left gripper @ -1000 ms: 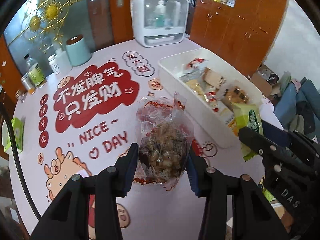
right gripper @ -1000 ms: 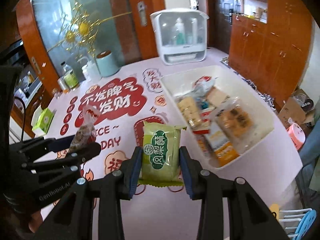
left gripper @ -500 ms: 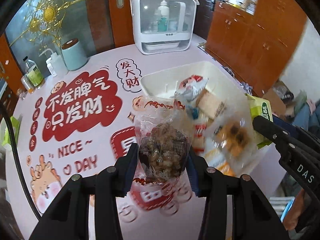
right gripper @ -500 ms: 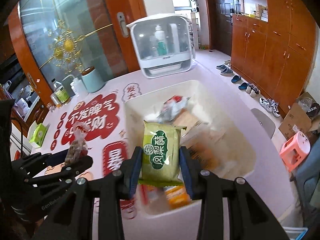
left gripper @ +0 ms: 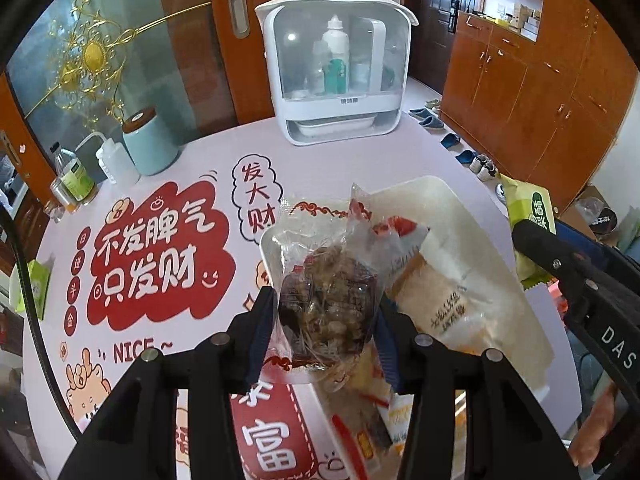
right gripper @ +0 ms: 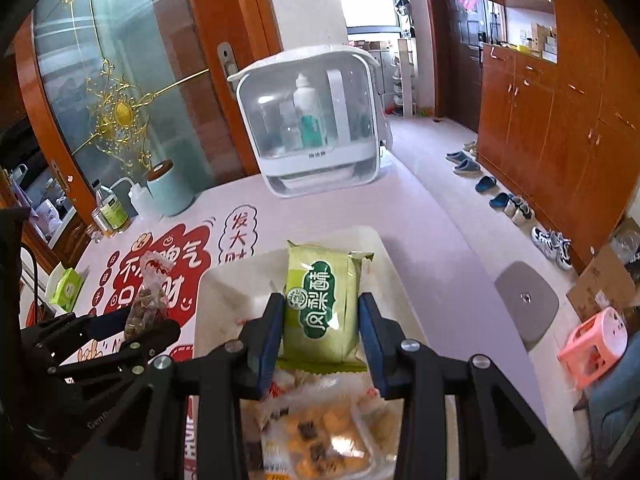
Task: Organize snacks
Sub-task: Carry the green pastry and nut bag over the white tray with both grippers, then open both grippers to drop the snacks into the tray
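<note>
Between the left gripper pads a light, crinkly clear snack bag is pinched mid-body above the white bin, while the right gripper likewise squeezes a soft green pastry packet, probably crushable.

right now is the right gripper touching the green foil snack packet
Touching. In the right wrist view both blue pads of the right gripper press against the sides of the green foil snack packet, holding it above the white plastic bin.
</note>
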`<state>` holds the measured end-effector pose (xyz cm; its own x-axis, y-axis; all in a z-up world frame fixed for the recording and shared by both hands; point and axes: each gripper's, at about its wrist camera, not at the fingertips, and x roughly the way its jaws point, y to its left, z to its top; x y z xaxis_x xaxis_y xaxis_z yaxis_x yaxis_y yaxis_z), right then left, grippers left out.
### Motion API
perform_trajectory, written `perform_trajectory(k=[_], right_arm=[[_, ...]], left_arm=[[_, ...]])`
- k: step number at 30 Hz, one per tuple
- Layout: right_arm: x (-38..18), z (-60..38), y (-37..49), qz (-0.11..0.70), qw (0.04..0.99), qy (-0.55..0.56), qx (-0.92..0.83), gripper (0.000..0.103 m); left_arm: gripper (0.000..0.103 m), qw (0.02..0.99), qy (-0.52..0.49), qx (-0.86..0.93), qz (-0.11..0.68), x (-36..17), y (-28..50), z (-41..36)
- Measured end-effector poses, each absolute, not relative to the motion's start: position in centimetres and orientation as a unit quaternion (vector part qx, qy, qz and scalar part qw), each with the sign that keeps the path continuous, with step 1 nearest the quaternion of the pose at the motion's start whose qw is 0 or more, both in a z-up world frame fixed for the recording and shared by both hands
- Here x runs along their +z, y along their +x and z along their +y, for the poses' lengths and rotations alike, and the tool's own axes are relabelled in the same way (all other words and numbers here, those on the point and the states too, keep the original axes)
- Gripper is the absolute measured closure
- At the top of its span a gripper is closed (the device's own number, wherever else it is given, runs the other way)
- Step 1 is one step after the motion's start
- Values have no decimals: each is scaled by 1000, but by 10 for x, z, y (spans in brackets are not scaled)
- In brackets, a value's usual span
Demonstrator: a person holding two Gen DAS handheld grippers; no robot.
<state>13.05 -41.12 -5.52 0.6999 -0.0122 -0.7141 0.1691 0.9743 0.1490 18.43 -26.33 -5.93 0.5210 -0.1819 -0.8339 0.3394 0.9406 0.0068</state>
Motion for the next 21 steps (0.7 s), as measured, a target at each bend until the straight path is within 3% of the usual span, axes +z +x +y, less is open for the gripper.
perform_trajectory(k=[21], right_arm=[[-73, -439, 183, 406, 911, 61, -48, 65]], left_arm=[[55, 859, 89, -131, 487, -87, 222, -310]])
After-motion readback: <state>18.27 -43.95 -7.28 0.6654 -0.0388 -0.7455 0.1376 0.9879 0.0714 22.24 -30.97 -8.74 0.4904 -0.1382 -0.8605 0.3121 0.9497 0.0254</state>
